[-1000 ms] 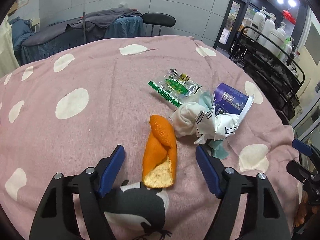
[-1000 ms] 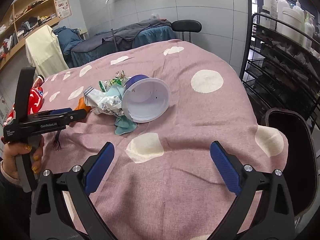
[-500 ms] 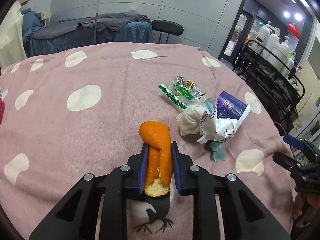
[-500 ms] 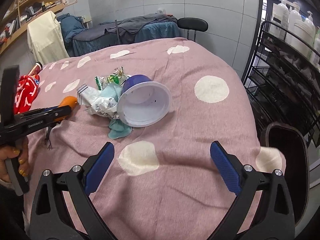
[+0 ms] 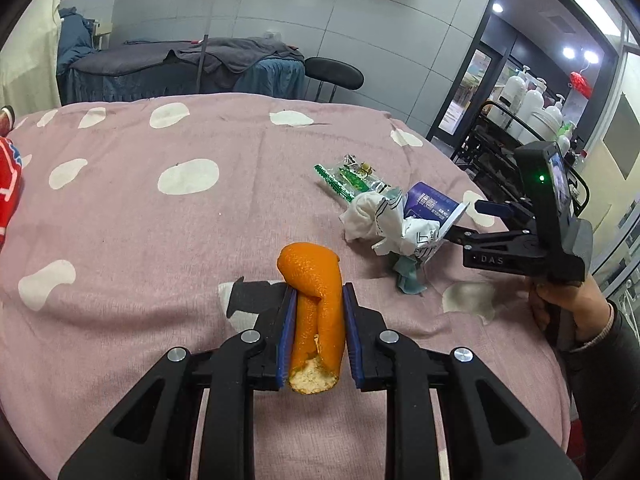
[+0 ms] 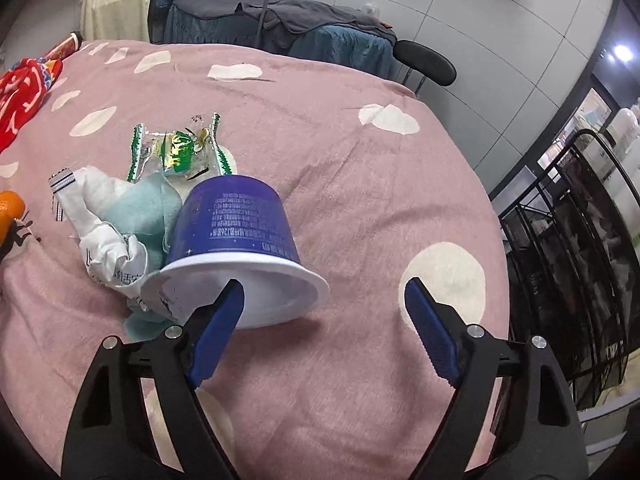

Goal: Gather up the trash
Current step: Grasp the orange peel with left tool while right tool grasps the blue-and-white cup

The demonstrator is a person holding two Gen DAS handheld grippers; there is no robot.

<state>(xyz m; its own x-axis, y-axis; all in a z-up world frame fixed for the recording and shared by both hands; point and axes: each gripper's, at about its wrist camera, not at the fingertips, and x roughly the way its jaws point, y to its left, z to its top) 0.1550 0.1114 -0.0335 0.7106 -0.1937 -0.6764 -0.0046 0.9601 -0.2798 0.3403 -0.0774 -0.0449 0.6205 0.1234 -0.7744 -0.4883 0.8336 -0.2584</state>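
While our left gripper (image 5: pixel 316 334) points down at the pink spotted blanket (image 5: pixel 160 240), its blue pads (image 5: pixel 286 332) are pressed against both sides of a curled orange peel (image 5: pixel 316 312), which sits lengthwise between them with its pale inner end toward us and its rounded end poking out past the tips. We see our right gripper (image 6: pixel 324 312) with its jaws wide but closing; the left fingertip (image 6: pixel 224 312) is in front of the white mouth of the tipped blue cup (image 6: pixel 236 232), while the right one is off to the side over bare blanket, and neither pad presses on the cup. Just left of the cup, beyond that left fingertip, lie a crumpled white wrapper (image 6: pixel 108 248) and a pale teal scrap (image 6: pixel 148 208), bunched against the cup's side. Farther ahead of the right tongs lies a clear-and-green snack packet (image 6: pixel 178 152), just behind the pile. Well off to the left we see a red printed cloth (image 6: pixel 24 96). Beyond the blanket's far edge stand a black stool (image 6: pixel 426 68) and a bed draped in grey (image 6: pixel 304 20), and to the right a black wire rack (image 6: pixel 576 240).
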